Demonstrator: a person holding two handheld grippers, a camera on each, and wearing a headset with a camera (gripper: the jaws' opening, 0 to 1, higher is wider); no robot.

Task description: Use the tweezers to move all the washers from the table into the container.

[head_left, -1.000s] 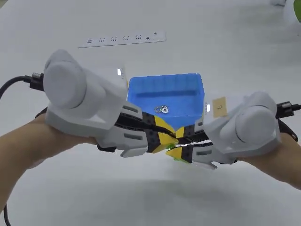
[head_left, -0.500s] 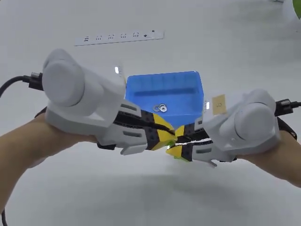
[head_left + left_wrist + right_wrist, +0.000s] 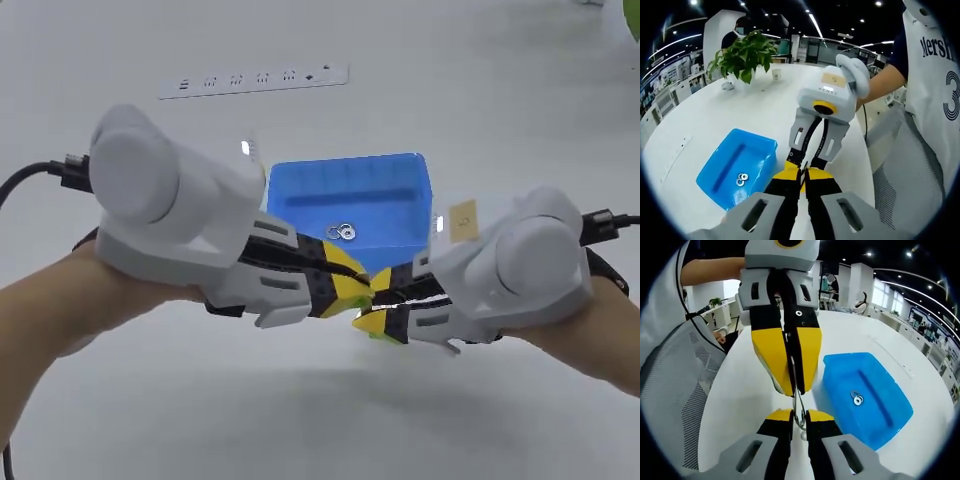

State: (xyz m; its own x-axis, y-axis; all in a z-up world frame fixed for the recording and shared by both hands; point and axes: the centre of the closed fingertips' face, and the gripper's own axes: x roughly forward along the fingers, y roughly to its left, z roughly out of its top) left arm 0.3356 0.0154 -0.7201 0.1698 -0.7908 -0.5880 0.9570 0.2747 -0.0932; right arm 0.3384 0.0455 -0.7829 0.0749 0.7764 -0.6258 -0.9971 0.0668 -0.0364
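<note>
In the head view my left gripper (image 3: 362, 288) and right gripper (image 3: 372, 312) meet tip to tip just in front of the blue container (image 3: 350, 185). The right gripper view shows thin metal tweezers (image 3: 798, 402) running from the left gripper's yellow jaws down into my right gripper (image 3: 800, 419). Both pairs of jaws are closed on them. Three washers (image 3: 345, 233) lie together on the container floor, washers (image 3: 856, 398) to the right of the tweezers, washers (image 3: 742, 178) left of my left gripper (image 3: 801, 176).
A white power strip (image 3: 255, 79) lies on the white table (image 3: 480, 90) beyond the container. A potted plant (image 3: 742, 57) stands at the table's far end. A mesh chair (image 3: 675, 390) sits beside the table edge, next to the person.
</note>
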